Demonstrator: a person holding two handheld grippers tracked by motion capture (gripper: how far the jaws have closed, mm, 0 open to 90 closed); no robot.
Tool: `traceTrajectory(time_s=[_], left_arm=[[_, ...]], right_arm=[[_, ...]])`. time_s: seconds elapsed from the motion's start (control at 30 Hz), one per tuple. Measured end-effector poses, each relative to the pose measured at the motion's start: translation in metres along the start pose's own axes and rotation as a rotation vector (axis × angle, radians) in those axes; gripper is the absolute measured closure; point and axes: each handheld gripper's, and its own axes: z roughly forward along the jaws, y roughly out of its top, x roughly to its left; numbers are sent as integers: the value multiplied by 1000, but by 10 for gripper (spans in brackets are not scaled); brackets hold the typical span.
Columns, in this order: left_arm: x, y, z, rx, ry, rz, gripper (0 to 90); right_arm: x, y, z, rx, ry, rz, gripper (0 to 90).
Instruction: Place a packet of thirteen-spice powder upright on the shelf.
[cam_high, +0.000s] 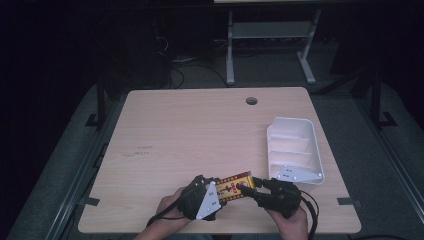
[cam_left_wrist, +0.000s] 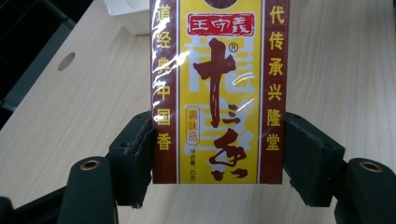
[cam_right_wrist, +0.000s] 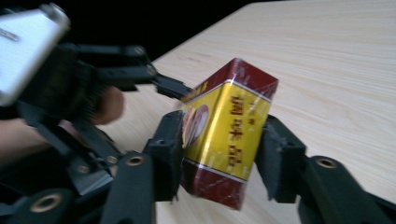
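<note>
Gripping from both ends, the left gripper (cam_left_wrist: 217, 156) and right gripper (cam_right_wrist: 219, 154) each clamp the box (cam_high: 235, 186) near the table's (cam_high: 200, 130) front edge, jaws pressed to its sides. Judgement: pickup done; transfer between hands under way, placement outstanding, possibly into the white tray (cam_high: 312, 145) just beside. Label, yellow with maroon borders, reads 王守義, 十三香, 调味品, 代传承兴隆堂.

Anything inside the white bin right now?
The white bin shows bare ribbed floor; the right gripper plate covers its near corner. The box is held outside, between both grippers.
</note>
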Motion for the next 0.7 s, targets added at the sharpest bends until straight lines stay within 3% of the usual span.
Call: traceTrajectory(time_s=[0.27,0.43,0.47,0.57,0.63,0.7], left_arm=[[-2,1,2,-16,-12,9,286],[0,0,4,-27,-58,-2,265],[2,-1,4,-26,-74,-13,302],[10,-6,4,-35,-122,-75,283],[18,-10,3,-66,-181,-139,302],[25,-13,2,-87,-238,-178,307]], right_arm=[[9,9,-3,23,13,-57,620],[18,19,-4,57,10,-151,676],[21,21,-4,66,11,-174,681],[28,24,-3,120,-14,-257,683],[32,25,0,153,3,-297,683],[38,27,4,197,18,-358,682]])
